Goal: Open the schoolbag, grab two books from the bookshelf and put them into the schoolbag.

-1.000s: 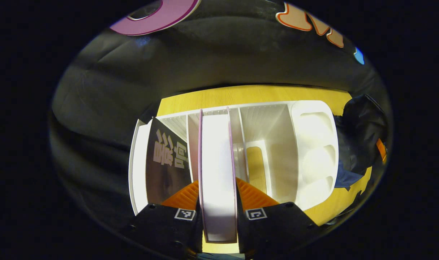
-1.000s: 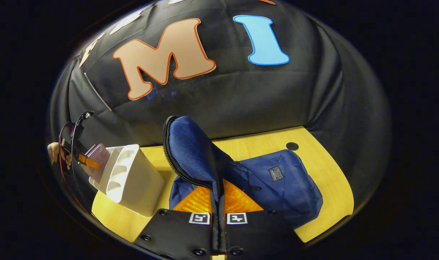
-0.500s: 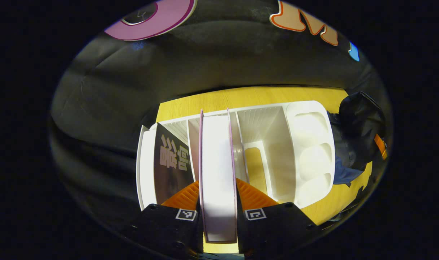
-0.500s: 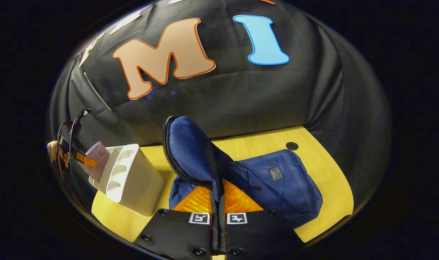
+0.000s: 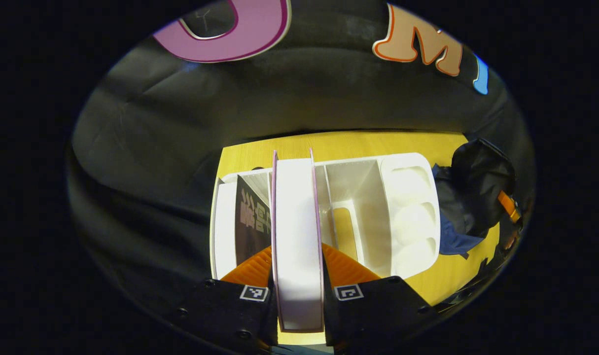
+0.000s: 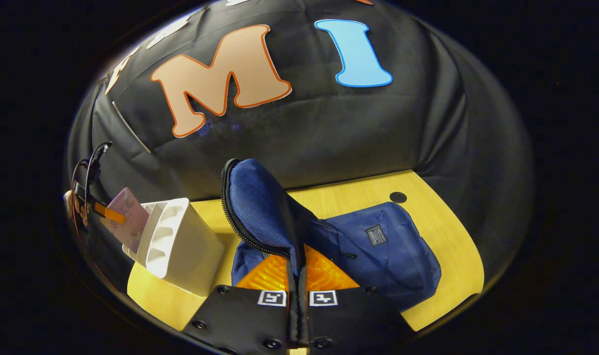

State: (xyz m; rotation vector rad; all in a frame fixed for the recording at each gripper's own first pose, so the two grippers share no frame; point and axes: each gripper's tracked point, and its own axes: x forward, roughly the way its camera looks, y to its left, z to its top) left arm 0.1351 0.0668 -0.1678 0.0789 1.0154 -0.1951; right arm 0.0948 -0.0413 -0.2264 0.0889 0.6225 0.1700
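left gripper [image 5: 298,276] clamps a book [image 5: 296,236] upright, seemingly above the bookshelf [image 5: 378,197].

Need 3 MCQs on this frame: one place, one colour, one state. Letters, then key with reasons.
1. Where does the white bookshelf stand relative to the schoolbag in the right gripper view?
A. left of it
B. right of it
C. on top of it

2. What colour is the schoolbag?
A. red
B. blue
C. green

3. What are the left tongs doing?
A. hanging open
B. shut on nothing
C. shut on a book

Key:
1 A, the shelf sits on the yellow table left of the bag.
2 B, its fabric is blue; the right tongs pinch its zipper flap.
3 C, both fingers press the pink-edged book above the shelf.
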